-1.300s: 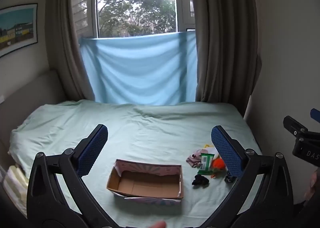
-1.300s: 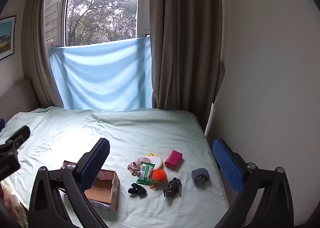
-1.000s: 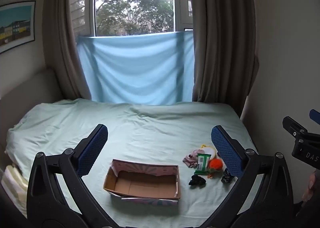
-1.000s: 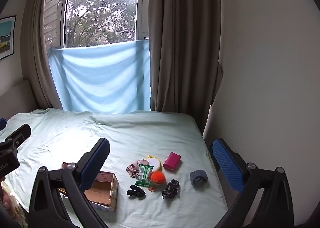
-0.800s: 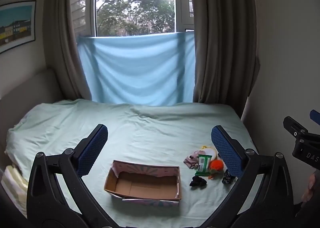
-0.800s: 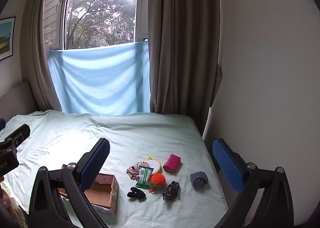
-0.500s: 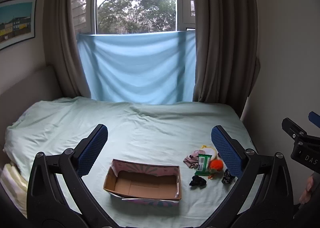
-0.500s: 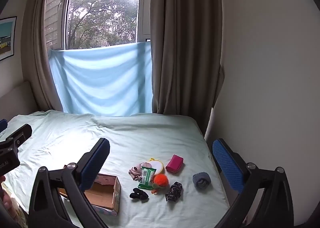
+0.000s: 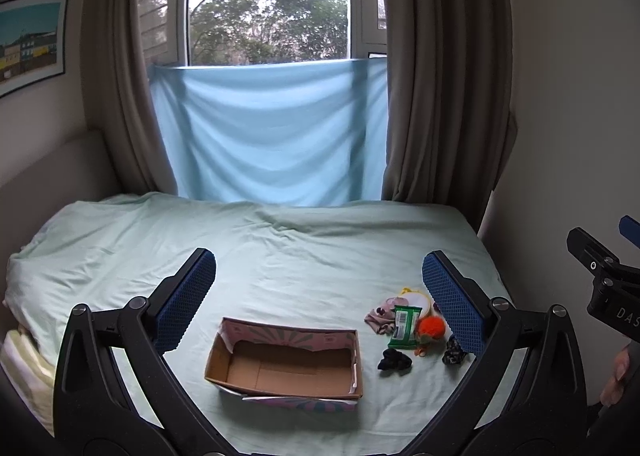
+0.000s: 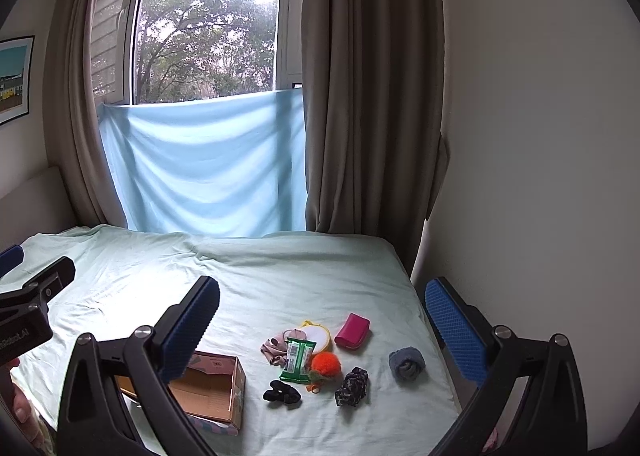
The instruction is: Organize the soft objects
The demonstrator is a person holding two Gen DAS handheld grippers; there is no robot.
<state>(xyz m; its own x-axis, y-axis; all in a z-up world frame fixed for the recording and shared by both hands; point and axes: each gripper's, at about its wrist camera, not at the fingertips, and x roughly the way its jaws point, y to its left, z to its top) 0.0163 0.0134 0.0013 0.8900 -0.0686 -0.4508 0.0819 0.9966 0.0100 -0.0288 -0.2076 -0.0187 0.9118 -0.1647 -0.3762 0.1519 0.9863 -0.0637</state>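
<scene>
both the left gripper and the right gripper are being held spread wide and empty above the bed, with the open cardboard box lying at 6 o'clock and the soft objects clustered at its 3 o'clock.

Small bedroom by daylight

A bed with a pale green sheet fills the floor between plain off-white walls. Behind it, a window shows trees, its lower part covered by a light blue cloth and flanked by taupe curtains. A framed picture hangs on the left wall.
</scene>
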